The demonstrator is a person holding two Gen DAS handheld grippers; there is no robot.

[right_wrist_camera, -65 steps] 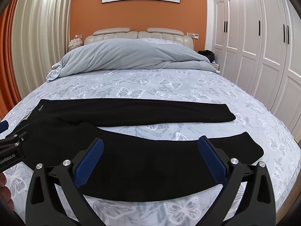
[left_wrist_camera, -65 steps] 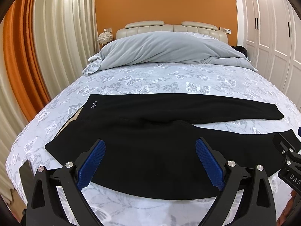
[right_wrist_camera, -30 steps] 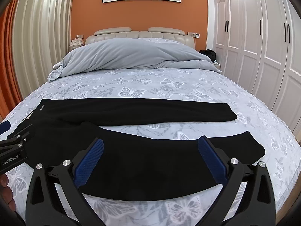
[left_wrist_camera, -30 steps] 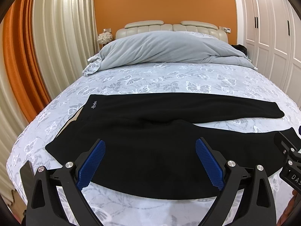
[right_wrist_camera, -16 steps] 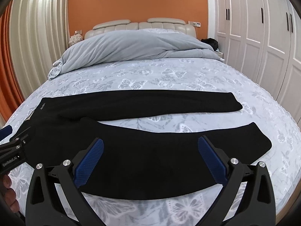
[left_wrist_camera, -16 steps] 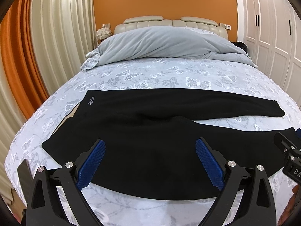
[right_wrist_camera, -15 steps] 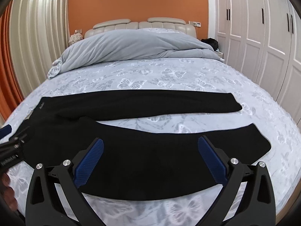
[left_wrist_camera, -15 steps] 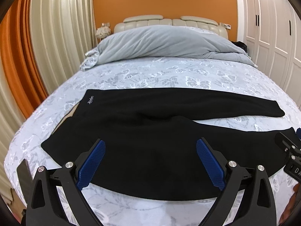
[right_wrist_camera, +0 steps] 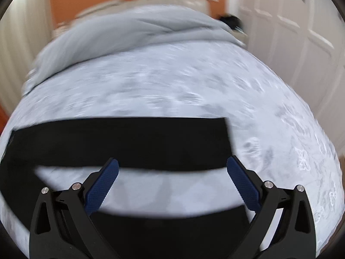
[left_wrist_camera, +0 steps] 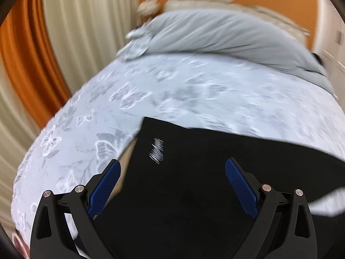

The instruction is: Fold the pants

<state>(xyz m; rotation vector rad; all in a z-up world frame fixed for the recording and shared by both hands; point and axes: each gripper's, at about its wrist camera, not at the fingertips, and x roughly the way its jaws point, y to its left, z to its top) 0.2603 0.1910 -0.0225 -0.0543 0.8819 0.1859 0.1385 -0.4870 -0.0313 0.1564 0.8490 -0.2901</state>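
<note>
Black pants lie flat across the butterfly-print bed sheet, legs apart. In the left wrist view my left gripper is open and empty, just above the waistband end near the silver logo. In the right wrist view my right gripper is open and empty, over the gap between the two legs: the far leg with its cuff lies ahead, the near leg lies under the fingers. Both views are motion-blurred.
A grey duvet is heaped at the head of the bed. Cream and orange curtains hang on the left. White wardrobe doors stand on the right. The bed's right edge drops off near the cuff.
Both grippers have moved forward and down, close over the pants. The left has swung toward the waistband, the right toward the leg cuffs. Both stay open.
</note>
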